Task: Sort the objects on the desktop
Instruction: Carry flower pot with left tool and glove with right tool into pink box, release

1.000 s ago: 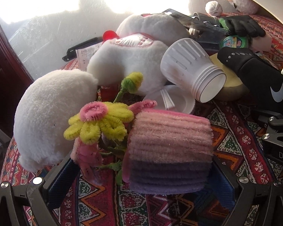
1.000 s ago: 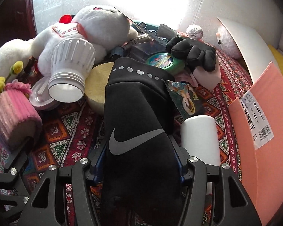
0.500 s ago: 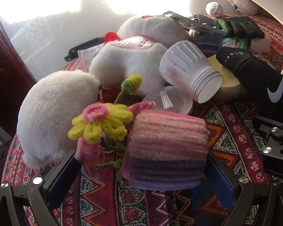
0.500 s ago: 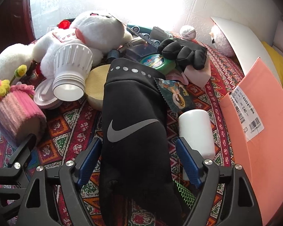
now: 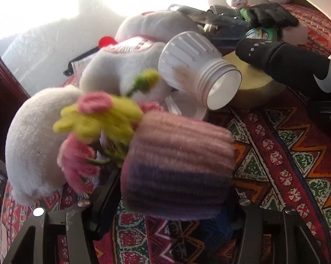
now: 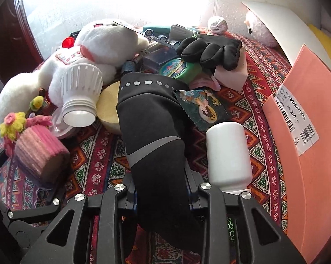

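My left tool [image 5: 174, 200] pinches the knitted pot [image 5: 178, 165], right tool [image 6: 162, 189] the black sleeve [image 6: 152, 118]; sleeve may drag the white bottle [image 6: 228, 154].

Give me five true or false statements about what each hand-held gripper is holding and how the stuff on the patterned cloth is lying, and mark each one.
1. The left hand-held gripper is closed on the pink and purple fuzzy pot. True.
2. The right hand-held gripper holds the white bottle. False: it grips the black Nike sleeve; the white bottle lies beside it on the cloth.
3. The white ribbed cup stands upright. False: it lies tipped, mouth toward the camera.
4. A black glove rests on a pale pink block. True.
5. The fuzzy pot holds blue flowers. False: they are yellow and pink.
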`<state>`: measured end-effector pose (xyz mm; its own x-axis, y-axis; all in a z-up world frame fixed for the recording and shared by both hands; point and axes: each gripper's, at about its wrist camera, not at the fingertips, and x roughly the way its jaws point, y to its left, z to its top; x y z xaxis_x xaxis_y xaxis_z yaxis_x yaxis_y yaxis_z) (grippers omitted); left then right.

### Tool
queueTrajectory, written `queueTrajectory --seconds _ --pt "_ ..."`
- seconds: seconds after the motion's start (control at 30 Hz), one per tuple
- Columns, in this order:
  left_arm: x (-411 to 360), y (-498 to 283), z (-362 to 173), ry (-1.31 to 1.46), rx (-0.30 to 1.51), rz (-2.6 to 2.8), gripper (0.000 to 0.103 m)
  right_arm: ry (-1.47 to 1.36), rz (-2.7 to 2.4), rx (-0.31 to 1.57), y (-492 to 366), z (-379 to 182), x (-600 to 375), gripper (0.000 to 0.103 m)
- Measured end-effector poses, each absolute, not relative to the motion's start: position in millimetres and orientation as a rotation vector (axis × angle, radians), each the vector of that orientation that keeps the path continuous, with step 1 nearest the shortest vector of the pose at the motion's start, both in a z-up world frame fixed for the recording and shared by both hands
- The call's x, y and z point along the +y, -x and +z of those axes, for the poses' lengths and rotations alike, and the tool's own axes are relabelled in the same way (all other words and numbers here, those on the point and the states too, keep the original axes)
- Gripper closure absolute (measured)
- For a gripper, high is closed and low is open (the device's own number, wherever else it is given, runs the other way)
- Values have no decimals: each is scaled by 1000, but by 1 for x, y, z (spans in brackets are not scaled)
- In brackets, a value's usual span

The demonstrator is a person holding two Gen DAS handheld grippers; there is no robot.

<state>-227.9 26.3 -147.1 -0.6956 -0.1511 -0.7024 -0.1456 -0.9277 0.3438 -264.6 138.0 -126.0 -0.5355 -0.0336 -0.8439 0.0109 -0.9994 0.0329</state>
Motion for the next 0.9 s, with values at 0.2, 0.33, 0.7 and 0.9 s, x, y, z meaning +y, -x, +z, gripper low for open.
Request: queueTrajectory --seconds 0.2,0.33,0.7,0.9 --pt "25 211 -128 -1102 -600 -2823 43 -1475 -2748 -40 255 -122 140 72" --pt "24 199 -115 -1022 -602 -2817 43 -1430 -2780 -41 247 -113 141 73" --pt "35 146 -66 -683 -646 -2804 43 -1091 -2943 96 199 -61 126 79" --pt "47 105 -37 -570 -588 -2827 43 -837 -3047 148 155 -19 124 83"
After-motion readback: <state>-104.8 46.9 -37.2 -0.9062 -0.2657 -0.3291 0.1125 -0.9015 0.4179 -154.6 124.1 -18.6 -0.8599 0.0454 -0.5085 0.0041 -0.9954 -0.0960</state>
